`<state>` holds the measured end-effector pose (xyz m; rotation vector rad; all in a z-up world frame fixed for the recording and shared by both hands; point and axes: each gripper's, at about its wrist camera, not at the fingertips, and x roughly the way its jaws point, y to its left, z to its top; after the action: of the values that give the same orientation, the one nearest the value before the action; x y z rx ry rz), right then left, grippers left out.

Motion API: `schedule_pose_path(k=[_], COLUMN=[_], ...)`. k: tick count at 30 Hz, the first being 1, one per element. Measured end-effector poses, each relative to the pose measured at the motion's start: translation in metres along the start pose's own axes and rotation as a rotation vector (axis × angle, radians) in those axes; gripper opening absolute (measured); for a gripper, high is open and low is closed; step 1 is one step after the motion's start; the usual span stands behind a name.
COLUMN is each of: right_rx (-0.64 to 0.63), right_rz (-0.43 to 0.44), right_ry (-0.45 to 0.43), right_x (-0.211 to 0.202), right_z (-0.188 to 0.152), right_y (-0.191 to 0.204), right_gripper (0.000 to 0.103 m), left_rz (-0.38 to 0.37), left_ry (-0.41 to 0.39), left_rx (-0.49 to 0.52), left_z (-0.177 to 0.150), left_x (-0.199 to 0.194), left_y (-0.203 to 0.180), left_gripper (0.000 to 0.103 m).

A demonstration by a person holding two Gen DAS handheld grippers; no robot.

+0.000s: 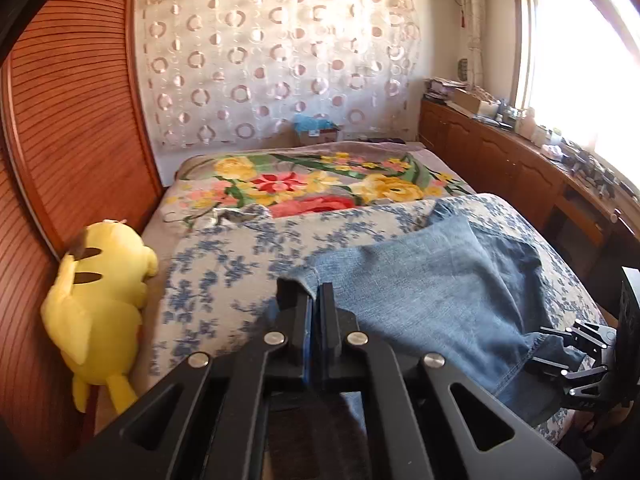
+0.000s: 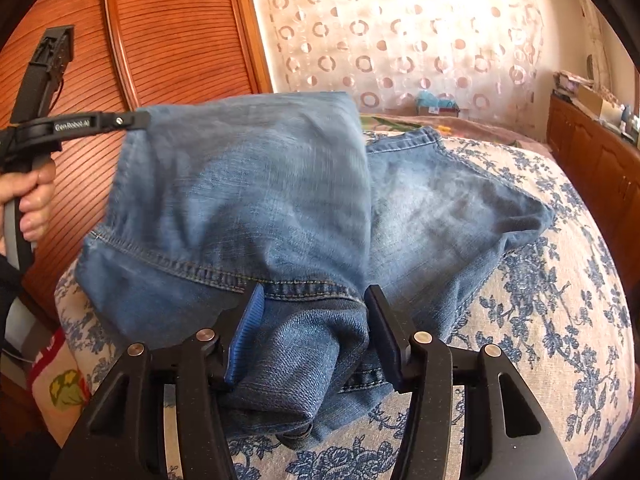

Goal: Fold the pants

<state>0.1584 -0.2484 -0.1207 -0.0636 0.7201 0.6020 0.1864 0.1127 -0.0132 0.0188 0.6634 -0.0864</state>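
Closest to me, my right gripper (image 2: 314, 322) has a bunched wad of denim between its half-parted jaws, the blue pad and the black one pressing the cloth from either side at the hem end of the jeans (image 2: 432, 208). These lie on the blue-flowered bedspread (image 2: 552, 320), one part lifted and carried over the rest. My left gripper (image 1: 315, 300) is pinched fully closed on a corner of that raised layer, its jaws meeting with a sliver of denim edge caught between them; the right wrist view shows it holding the cloth up off to the side, my hand (image 2: 36, 204) around the handle.

The fold is in mid-carry, I judge: hem end going over toward the waist. What comes next calls for both corners to travel level and land squarely, edges matched, before either grip lets go; uneven travel would skew the fold.

Farther off, a yellow plush toy (image 1: 100, 308) lies against the wooden panel, then a bright floral blanket (image 1: 320, 184) and the ringed curtain (image 1: 280, 60).
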Motion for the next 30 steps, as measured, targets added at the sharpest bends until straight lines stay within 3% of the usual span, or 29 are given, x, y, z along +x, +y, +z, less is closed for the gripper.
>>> schedule_pose_path(k=[4,7,12,21,30], right_rx=[0.009,0.0,-0.028,0.019,0.116], right_rz=[0.043,0.03,-0.061,-0.196,-0.226], right_ry=[-0.022,-0.04,-0.04,-0.002,0.093], right_x=[-0.013,-0.026,-0.036,-0.032,0.01], right_z=[0.002,0.008,0.02,0.038,0.059], right_y=[-0.004,-0.01,-0.035,-0.111,-0.179], right_gripper=[0.053,0.053,0.053,0.053,0.053], left_rz=[0.006,-0.007,-0.027,-0.107,-0.169], left_ry=[0.021,0.036,-0.006,-0.056,-0.021], left_rx=[-0.003,-0.021,-0.015,0.019,0.061], left_z=[-0.001,-0.006,-0.012,-0.01,-0.02], left_x=[-0.001,0.002,-0.006,-0.011,0.037], left_y=[0.014,0.017,0.006,-0.022,-0.058], left_gripper=[0.001,0.008,0.046,0.06,0.062])
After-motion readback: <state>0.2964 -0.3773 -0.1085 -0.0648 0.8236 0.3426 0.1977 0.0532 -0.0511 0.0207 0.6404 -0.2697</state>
